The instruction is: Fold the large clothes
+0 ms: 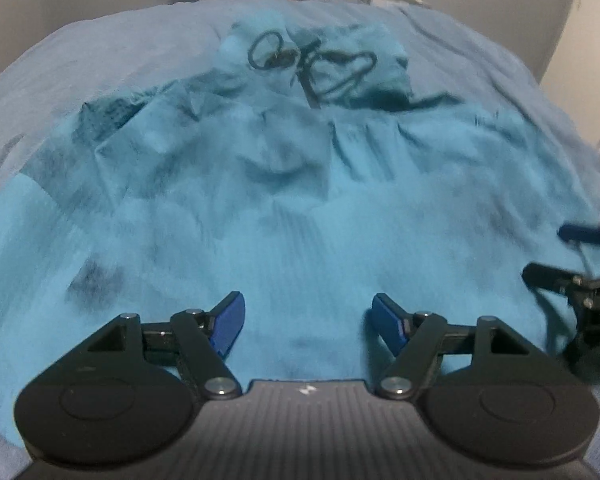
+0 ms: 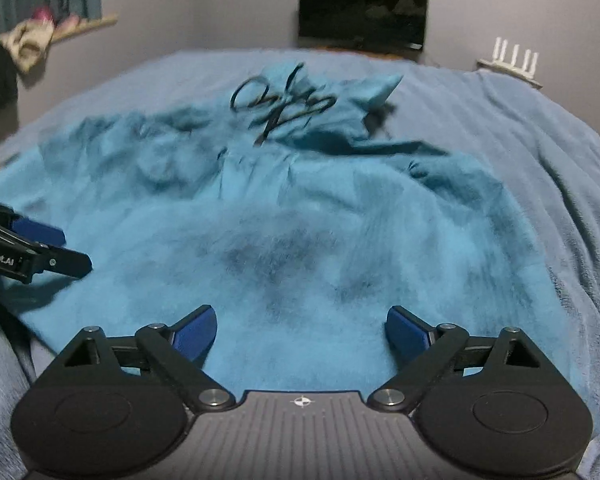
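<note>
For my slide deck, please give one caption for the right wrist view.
Open right gripper over a rumpled teal hoodie on a blue blanket; left gripper at left.

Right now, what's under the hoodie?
The blue blanket shows all round the teal hoodie, so it lies on that. What is directly beneath the cloth is covered.

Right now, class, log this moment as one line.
left gripper open | right gripper open | teal garment crumpled on blue blanket
</note>
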The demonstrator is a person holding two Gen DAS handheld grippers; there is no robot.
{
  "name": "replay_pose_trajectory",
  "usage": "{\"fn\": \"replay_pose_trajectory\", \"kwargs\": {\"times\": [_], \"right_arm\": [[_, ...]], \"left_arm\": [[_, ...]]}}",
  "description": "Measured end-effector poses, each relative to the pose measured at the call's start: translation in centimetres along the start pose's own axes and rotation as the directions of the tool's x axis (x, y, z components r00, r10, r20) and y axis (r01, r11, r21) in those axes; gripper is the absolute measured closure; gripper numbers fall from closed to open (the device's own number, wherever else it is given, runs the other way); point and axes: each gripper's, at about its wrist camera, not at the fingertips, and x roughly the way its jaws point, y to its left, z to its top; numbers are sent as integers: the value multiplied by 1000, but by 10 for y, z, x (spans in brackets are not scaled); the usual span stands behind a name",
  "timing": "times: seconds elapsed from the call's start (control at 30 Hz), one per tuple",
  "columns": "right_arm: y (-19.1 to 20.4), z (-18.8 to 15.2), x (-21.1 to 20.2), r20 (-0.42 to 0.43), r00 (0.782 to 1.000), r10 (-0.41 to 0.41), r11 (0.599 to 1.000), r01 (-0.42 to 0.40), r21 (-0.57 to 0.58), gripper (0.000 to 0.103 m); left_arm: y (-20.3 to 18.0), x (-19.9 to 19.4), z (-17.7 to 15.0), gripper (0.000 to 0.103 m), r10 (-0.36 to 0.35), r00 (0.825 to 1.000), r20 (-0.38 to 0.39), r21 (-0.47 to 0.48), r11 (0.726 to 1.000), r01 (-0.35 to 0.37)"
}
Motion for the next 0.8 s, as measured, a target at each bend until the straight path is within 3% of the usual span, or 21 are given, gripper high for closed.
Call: {"fn": "replay_pose_trajectory", "kwargs": {"times": [0.13,0.37,0.67,0.8], "right_arm": [[-15,0,-13,92,995,-42,993,31,114,8],[-35,2,6,127,989,-69,974,39,223,8],[-55,29,50,171,973,-154,961,107,256,8],[-61,48,81,184,963,-197,966,159,203,8]], "left_arm": [[3,13,25,28,-6,998,65,-44,999,9],[5,36,60,24,68,988,140,-67,996,-59],[15,61,81,18,164,969,185,10,986,-168],[26,74,92,14,208,955,211,37,975,-220]]}}
